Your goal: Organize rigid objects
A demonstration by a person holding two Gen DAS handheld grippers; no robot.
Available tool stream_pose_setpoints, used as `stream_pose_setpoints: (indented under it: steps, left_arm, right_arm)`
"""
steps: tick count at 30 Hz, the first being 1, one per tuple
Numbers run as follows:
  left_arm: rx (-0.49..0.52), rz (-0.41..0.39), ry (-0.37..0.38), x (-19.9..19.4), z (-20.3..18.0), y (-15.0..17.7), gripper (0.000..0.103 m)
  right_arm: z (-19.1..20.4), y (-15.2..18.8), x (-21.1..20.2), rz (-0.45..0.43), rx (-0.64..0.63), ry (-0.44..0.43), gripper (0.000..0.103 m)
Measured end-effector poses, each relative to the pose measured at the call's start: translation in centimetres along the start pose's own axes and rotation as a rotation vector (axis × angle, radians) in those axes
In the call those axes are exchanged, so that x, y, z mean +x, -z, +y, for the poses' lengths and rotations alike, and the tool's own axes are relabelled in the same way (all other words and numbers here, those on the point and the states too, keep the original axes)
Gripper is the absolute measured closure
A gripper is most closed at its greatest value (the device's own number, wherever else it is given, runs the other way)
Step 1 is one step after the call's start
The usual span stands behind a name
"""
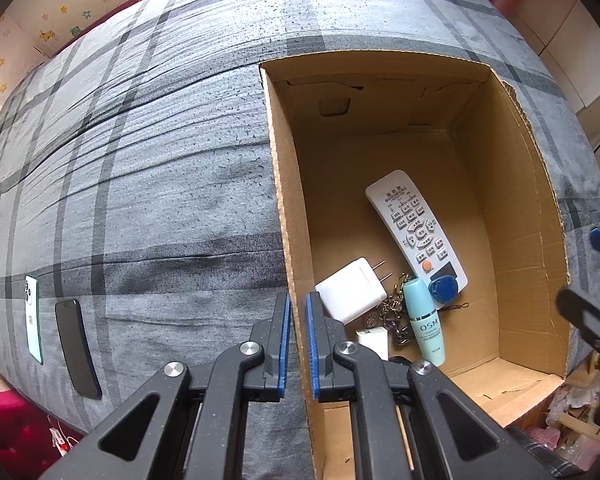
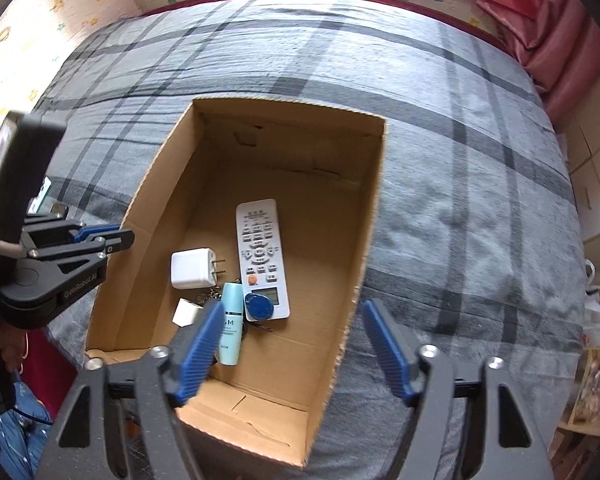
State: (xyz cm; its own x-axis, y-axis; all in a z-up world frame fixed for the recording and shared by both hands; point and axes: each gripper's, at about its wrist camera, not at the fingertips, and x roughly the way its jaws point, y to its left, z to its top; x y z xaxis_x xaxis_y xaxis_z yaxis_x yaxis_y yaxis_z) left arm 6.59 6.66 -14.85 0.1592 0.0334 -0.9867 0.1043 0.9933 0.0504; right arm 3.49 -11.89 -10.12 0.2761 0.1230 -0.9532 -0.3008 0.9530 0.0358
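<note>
Grey plaid bedding covers the bed (image 2: 460,184), with star-patterned wallpaper beyond its far edge and a pink quilt (image 2: 540,20) bunched at the far right. An open cardboard box (image 2: 364,216) sits on the bedding, and the sorted things lie together on its floor toward the near end. A white remote control (image 2: 261,256) lies lengthwise, its display end nearest. A blue round key fob (image 2: 259,306) rests on that near end of the remote. Just left of the fob lies a pale blue OSM bottle (image 2: 231,320), with a brass-coloured keychain (image 1: 392,312) partly under it. Further left is a white plug adapter (image 2: 192,269), prongs pointing toward the remote, and a smaller white cube charger (image 2: 186,312) sits just near of it. The left claw (image 1: 298,340) points straight down, its blue pads clamped on the box's left wall. The right claw (image 2: 296,344) hangs above the near end of the box, jaws spread wide with nothing between them. On the bedding well left of the box lie two phones side by side, a mint green phone (image 1: 34,318) and a black phone (image 1: 78,354).
</note>
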Motion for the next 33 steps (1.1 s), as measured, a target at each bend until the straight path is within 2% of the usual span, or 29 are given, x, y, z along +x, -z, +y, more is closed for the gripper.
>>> stream_pose_setpoints:
  steps: [2,3,11,13,14,15,16,17,18,22,25,33]
  left_arm:
    - [-0.003,-0.001,0.002,0.0,0.0,0.0,0.095]
    - [-0.002,-0.002,0.001,0.0,0.0,0.0,0.095]
    - [-0.013,-0.009,-0.002,-0.1,0.1,0.2,0.094]
    - [-0.021,-0.006,0.005,-0.2,0.2,0.1,0.091]
    - [-0.023,0.002,0.013,-0.3,0.2,0.1,0.077]
    - [-0.025,0.011,0.018,-0.5,0.2,0.1,0.049]
    - [-0.026,0.015,0.018,-0.8,0.2,0.1,0.031]
    - [-0.028,0.007,0.012,-1.3,0.1,0.2,0.005]
    - [-0.028,-0.004,0.008,-1.7,0.1,0.4,0.000]
    - [-0.006,-0.038,-0.028,-4.2,-0.4,0.8,0.000]
    - [-0.010,-0.023,-0.005,-5.8,-0.6,0.9,0.000]
    - [-0.010,-0.064,0.034,-11.3,-0.7,1.1,0.000]
  right_arm:
    - [-0.4,0.0,-0.6,-0.001,0.015,0.004,0.004]
    - [-0.6,0.0,-0.9,-0.002,0.023,0.004,0.001]
    - [-1.1,-0.2,-2.9,0.000,0.027,0.023,0.000]
    - [-1.2,-0.2,-3.4,-0.006,0.023,0.032,0.000]
    - [-1.2,-0.3,-3.6,-0.010,0.023,0.035,0.000]
    - [-1.3,-0.4,-3.9,-0.013,0.025,0.035,0.000]
    - [-1.3,-0.4,-4.1,-0.018,0.028,0.037,0.000]
    - [-1.4,-0.5,-4.3,-0.021,0.031,0.040,0.000]
    - [-1.5,-0.6,-4.6,-0.026,0.034,0.043,0.000]
    - [-1.9,-0.9,-5.9,-0.049,0.051,0.062,0.000]
    - [-2.2,-1.2,-7.0,-0.053,0.063,0.073,0.000]
    - [-2.1,-2.0,-10.6,-0.066,0.028,0.108,0.000]
